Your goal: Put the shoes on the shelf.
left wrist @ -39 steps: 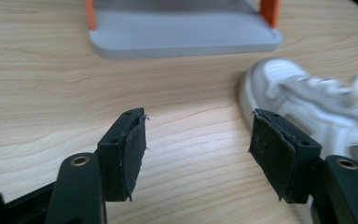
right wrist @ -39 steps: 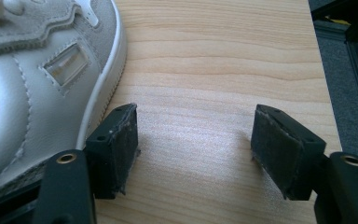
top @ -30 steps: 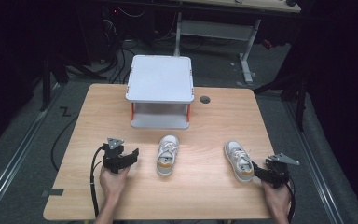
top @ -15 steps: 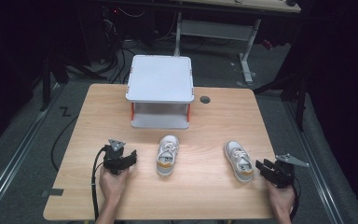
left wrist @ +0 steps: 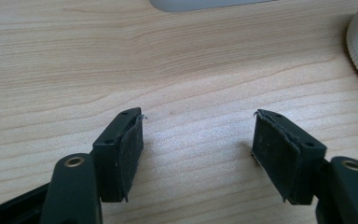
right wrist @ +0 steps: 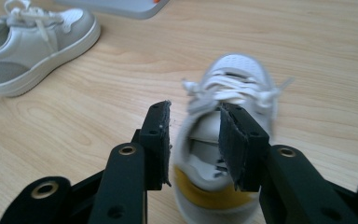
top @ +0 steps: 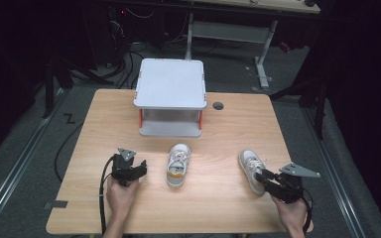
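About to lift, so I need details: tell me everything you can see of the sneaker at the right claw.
The right sneaker is small, white and grey, with white laces and a yellow heel patch. It stands upright on the wooden table, heel toward the person. The right claw straddles its heel collar, one jaw outside, one inside the opening; firm contact is unclear.

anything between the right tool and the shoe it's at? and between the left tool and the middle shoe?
Nothing visible for either. The right tool already straddles the heel of the right shoe, one jaw outside, one in the opening. The left tool sits open, with bare table between it and the middle shoe.
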`<action>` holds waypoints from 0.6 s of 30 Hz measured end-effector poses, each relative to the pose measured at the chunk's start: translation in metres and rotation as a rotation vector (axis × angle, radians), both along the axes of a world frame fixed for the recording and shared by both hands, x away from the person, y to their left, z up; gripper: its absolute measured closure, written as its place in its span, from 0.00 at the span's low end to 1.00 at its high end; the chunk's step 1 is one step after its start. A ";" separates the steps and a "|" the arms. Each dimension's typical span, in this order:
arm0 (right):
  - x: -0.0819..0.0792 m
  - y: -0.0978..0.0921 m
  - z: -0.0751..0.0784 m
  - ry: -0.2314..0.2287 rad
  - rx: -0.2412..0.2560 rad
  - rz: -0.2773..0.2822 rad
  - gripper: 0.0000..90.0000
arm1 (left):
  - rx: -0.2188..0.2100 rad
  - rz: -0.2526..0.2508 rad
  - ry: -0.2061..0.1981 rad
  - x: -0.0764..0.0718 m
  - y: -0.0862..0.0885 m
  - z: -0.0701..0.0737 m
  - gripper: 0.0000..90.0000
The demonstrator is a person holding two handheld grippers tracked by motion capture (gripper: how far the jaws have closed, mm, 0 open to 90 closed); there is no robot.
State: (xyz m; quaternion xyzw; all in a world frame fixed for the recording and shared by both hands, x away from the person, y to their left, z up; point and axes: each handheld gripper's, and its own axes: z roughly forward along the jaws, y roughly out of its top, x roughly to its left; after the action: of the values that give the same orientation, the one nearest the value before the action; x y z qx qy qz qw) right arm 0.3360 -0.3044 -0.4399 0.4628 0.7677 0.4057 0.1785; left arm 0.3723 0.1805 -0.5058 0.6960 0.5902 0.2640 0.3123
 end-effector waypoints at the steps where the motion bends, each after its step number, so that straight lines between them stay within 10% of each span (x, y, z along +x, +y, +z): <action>1: 0.001 0.003 0.000 0.012 -0.007 0.002 0.70 | 0.000 0.000 0.000 0.000 0.000 0.000 0.37; 18: 0.018 0.024 -0.008 0.167 -0.110 0.032 0.71 | -0.002 0.000 0.001 0.000 0.000 0.000 0.37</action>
State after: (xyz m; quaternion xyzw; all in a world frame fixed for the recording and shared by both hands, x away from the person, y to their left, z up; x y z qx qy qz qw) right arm 0.3543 -0.2804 -0.4483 0.4722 0.8083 0.3257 0.1326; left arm 0.3722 0.1803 -0.5058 0.6958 0.5906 0.2631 0.3127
